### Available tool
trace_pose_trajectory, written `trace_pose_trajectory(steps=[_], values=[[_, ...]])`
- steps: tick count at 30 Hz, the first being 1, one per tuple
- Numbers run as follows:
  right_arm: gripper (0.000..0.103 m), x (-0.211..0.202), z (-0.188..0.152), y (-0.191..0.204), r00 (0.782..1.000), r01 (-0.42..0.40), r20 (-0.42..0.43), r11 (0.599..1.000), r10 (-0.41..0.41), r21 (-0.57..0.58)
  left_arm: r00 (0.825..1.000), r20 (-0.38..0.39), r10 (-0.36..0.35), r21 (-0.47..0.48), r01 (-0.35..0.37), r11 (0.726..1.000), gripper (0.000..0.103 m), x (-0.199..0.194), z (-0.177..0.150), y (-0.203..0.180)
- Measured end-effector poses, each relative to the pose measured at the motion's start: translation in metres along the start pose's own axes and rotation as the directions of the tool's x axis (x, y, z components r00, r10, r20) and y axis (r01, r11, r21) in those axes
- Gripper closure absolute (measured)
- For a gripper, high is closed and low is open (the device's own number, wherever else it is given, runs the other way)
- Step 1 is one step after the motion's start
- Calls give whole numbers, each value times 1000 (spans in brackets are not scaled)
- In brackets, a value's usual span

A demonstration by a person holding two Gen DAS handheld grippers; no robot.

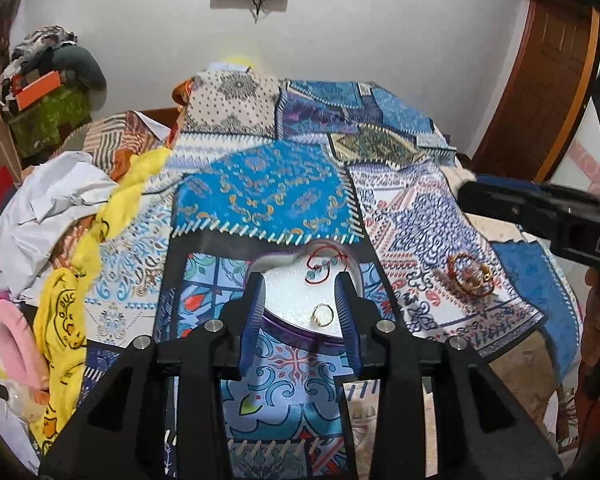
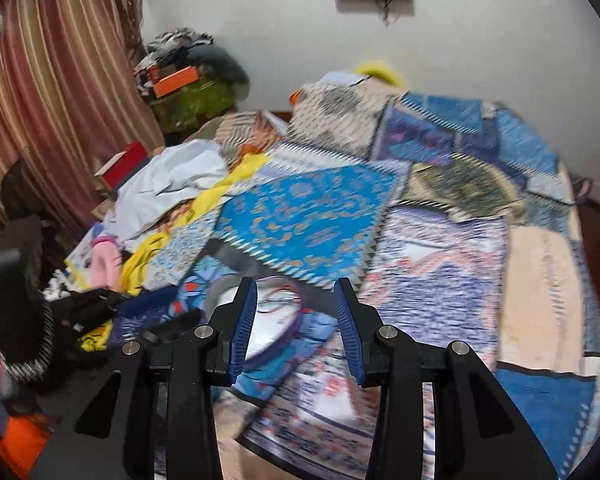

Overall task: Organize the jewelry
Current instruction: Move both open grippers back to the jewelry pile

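Two grippers hovering over the patchwork bedspread point(image 1: 260, 196), jaws parted, nothing between the ribbed blue pads. Left gripper point(image 1: 300, 312) is framing a heart-shaped tin point(image 1: 292, 312), purple rim, matte silver floor, holding a thin gold ring point(image 1: 323, 315) and a red cord bracelet point(image 1: 326, 266). Gold-and-red bangles point(image 1: 470, 276) lying on the quilt right of it. Right gripper point(image 2: 296, 320) view blurred.

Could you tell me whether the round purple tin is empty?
Not empty: the tin holds a gold ring and a red cord.
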State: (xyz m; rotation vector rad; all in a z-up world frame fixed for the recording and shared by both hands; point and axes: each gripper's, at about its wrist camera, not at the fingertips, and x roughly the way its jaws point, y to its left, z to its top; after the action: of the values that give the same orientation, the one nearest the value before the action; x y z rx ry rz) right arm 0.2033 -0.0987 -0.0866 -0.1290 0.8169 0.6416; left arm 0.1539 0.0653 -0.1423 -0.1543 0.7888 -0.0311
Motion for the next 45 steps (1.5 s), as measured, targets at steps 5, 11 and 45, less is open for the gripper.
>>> trace_pose_trajectory(steps=[5, 11, 45], values=[[65, -19, -11, -22, 997, 77, 29, 997, -78, 10, 1000, 30, 0, 20, 0, 1000, 64, -15, 5, -13], [65, -28, -30, -44, 990, 139, 10, 990, -139, 28, 999, 32, -33, 73, 31, 997, 63, -18, 6, -41], [65, -26, -94, -111, 986, 152, -90, 981, -142, 118, 958, -216, -190, 170, 228, 959, 84, 73, -29, -144]])
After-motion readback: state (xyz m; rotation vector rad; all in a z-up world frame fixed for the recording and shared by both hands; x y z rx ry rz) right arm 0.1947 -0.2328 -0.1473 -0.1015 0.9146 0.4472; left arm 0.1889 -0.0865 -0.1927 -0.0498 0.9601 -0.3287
